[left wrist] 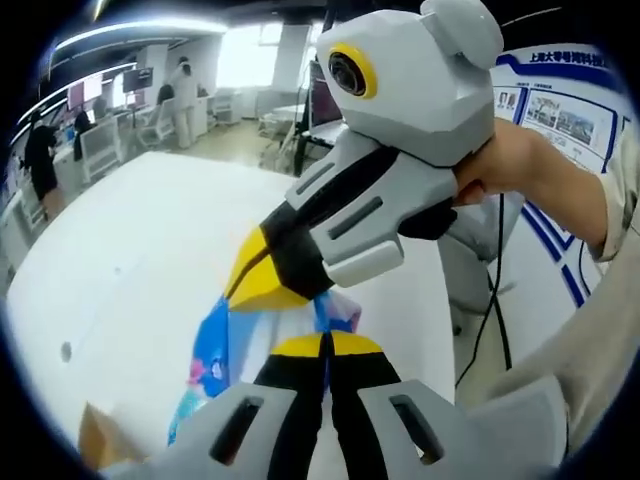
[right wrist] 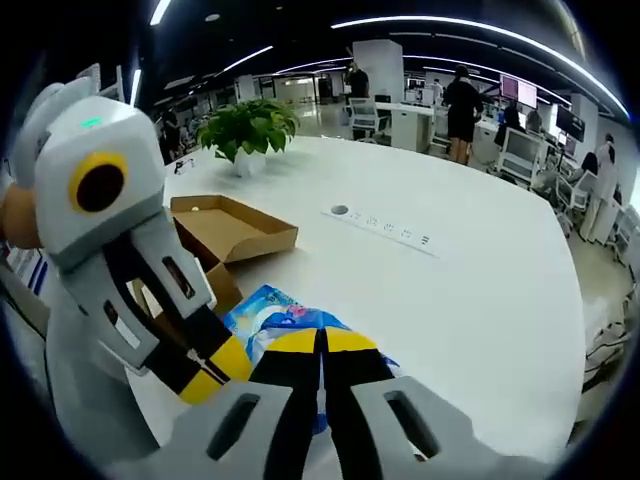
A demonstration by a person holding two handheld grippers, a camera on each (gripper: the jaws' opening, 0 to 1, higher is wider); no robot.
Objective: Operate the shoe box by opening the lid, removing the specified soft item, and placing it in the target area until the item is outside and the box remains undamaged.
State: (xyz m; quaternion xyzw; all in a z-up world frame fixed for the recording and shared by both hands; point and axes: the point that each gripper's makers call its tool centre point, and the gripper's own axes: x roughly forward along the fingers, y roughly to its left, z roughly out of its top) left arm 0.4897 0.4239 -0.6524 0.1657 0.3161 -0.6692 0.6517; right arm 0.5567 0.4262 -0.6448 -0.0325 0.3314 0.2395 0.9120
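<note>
The soft item [right wrist: 268,312] is a flat, shiny packet, blue and white with some pink on it. In the right gripper view it sits low in the middle of the frame, touching the tips of the right hand-held gripper [right wrist: 322,345], whose yellow-tipped jaws are pressed together and look to be pinching the packet's edge. The left hand-held gripper [right wrist: 222,368] comes in from the left of that frame and its tip meets the packet too. In the left gripper view the packet [left wrist: 212,352] hangs low and left of centre, its long side running up and down the frame, and the left hand-held gripper [left wrist: 325,348] is closed with its tips at the packet's edge; I cannot tell for sure that it grips it. The right hand-held gripper [left wrist: 262,272] reaches down from the upper right, held by a hand [left wrist: 500,165]. Both are right at the packet, so neither is nearer. The open shoe box [right wrist: 228,232] rests on the white desk [right wrist: 470,270] at the left of the frame, just behind the packet, so the packet seems to be out of it and ready to set down
</note>
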